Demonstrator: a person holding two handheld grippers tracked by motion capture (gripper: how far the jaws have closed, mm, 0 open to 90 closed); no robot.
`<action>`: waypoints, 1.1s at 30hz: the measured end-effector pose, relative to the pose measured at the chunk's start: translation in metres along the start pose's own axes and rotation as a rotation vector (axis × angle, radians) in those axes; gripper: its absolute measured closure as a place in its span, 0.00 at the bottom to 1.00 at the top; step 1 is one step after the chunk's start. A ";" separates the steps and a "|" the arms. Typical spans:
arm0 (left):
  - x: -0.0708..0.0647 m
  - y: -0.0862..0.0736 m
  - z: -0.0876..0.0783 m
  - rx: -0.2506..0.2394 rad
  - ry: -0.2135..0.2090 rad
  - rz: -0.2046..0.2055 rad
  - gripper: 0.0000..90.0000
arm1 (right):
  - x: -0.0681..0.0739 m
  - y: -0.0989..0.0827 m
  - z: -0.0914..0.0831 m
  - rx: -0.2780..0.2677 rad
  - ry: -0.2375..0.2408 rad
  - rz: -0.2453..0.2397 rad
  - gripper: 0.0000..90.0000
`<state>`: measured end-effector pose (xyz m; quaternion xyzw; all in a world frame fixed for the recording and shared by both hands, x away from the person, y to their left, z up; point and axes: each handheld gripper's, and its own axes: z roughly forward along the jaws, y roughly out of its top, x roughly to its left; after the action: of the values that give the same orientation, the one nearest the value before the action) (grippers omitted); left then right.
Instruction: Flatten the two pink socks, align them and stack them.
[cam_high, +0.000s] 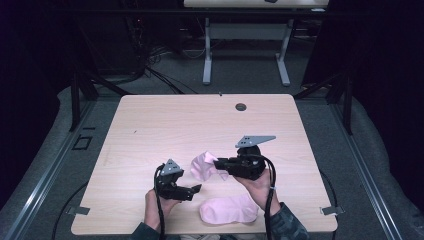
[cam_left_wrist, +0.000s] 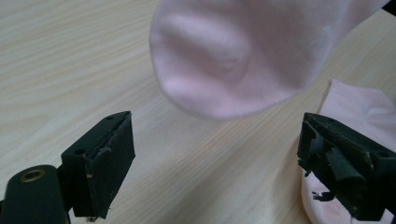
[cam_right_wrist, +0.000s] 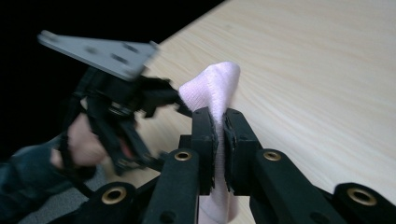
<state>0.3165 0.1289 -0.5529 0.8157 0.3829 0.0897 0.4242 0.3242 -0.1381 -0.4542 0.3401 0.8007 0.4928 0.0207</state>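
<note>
Tabletop (cam_high: 150, 125) is carrying two pink socks, both sitting near the 6 o'clock edge; no containers anywhere on it.

Flat sock (cam_high: 229, 210) is lying at about 6 o'clock, just beside the person's right forearm, touched by neither gripper.

Lifted sock (cam_high: 204, 165) is hanging off the tabletop around centre, slightly toward 6, between the two grippers. In the left gripper view it is drooping in a rounded lobe (cam_left_wrist: 233, 56) above the wood.

Right gripper (cam_high: 220, 164) is holding it: jaws pressed together on a fold of the fabric, knit bunching up above the pads (cam_right_wrist: 212, 88).

Left gripper (cam_high: 196, 189) is hovering at 7 o'clock of the lifted sock, jaws spread wide with nothing between them, the flat sock peeking past one jaw (cam_left_wrist: 355, 107).

Handling, as I judge it: light, soft, limp knit, not slippery or fragile, sagging and folding wherever it's unsupported. A single pinch is just letting it dangle. Best second hold is probably the free hanging end or the cuff edge, grabbing a full fold rather than one layer, so it stretches flat between both grippers.
</note>
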 end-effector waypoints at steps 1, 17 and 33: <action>0.001 0.000 0.001 0.010 0.002 -0.003 0.12 | -0.012 -0.007 0.003 0.012 -0.014 0.041 0.93; 0.028 0.022 0.037 0.161 -0.001 -0.086 0.21 | -0.094 -0.075 0.024 0.215 -0.283 0.205 0.62; 0.036 0.069 0.076 0.269 -0.011 -0.122 0.47 | -0.094 -0.080 0.023 0.262 -0.371 0.116 0.70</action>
<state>0.4154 0.0823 -0.5543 0.8409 0.4380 0.0074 0.3179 0.3628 -0.1959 -0.5589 0.4703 0.8193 0.3140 0.0950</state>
